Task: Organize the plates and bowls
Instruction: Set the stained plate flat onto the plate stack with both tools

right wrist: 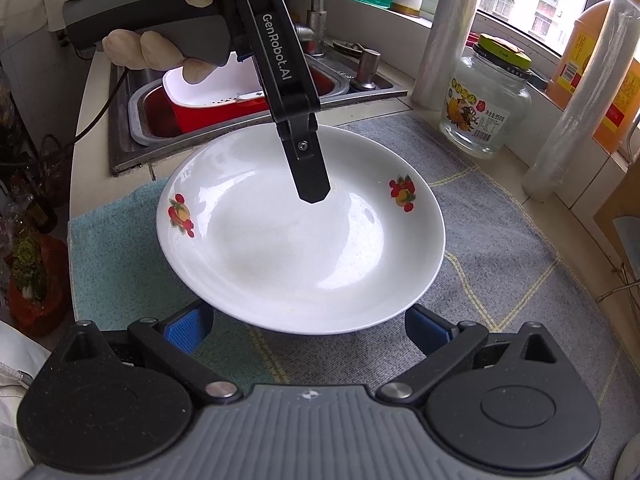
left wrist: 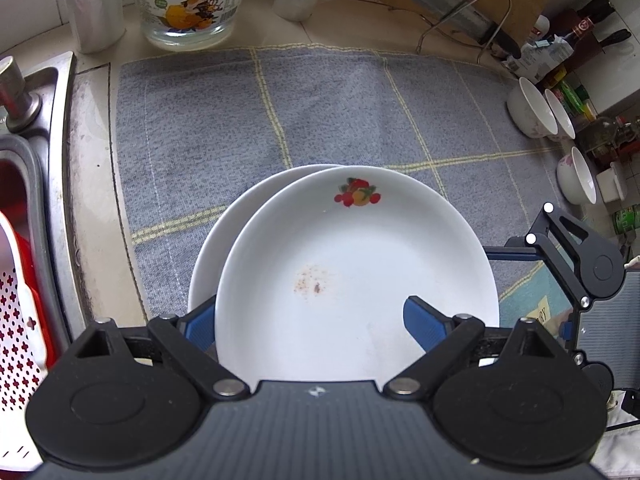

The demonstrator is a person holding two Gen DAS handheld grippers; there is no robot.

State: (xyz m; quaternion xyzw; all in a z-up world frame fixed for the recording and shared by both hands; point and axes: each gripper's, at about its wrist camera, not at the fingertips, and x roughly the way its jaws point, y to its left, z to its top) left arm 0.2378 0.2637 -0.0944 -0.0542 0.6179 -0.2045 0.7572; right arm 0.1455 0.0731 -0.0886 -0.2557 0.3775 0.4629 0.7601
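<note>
A white plate with fruit decals (left wrist: 352, 264) (right wrist: 300, 240) lies partly over a second white plate (left wrist: 208, 264) on a grey checked towel (left wrist: 280, 120). My left gripper (left wrist: 312, 312) is open and straddles the top plate's near rim. Its right pad is over the plate's inside and its left pad is partly hidden behind the rim. In the right wrist view one of its black fingers (right wrist: 314, 184) points down into the plate. My right gripper (right wrist: 310, 320) is open at the plate's opposite edge, nothing pinched. Three white bowls (left wrist: 560, 114) lie tipped at the towel's far right.
A steel sink (left wrist: 36, 128) holds a red basin with a white strainer (right wrist: 208, 100). A glass jar (left wrist: 192, 4), plastic rolls (left wrist: 96, 4), a cleaver on a wire rack (left wrist: 460, 12) and bottles (left wrist: 576, 36) line the back of the counter. A gloved hand (right wrist: 160, 48) holds the left gripper.
</note>
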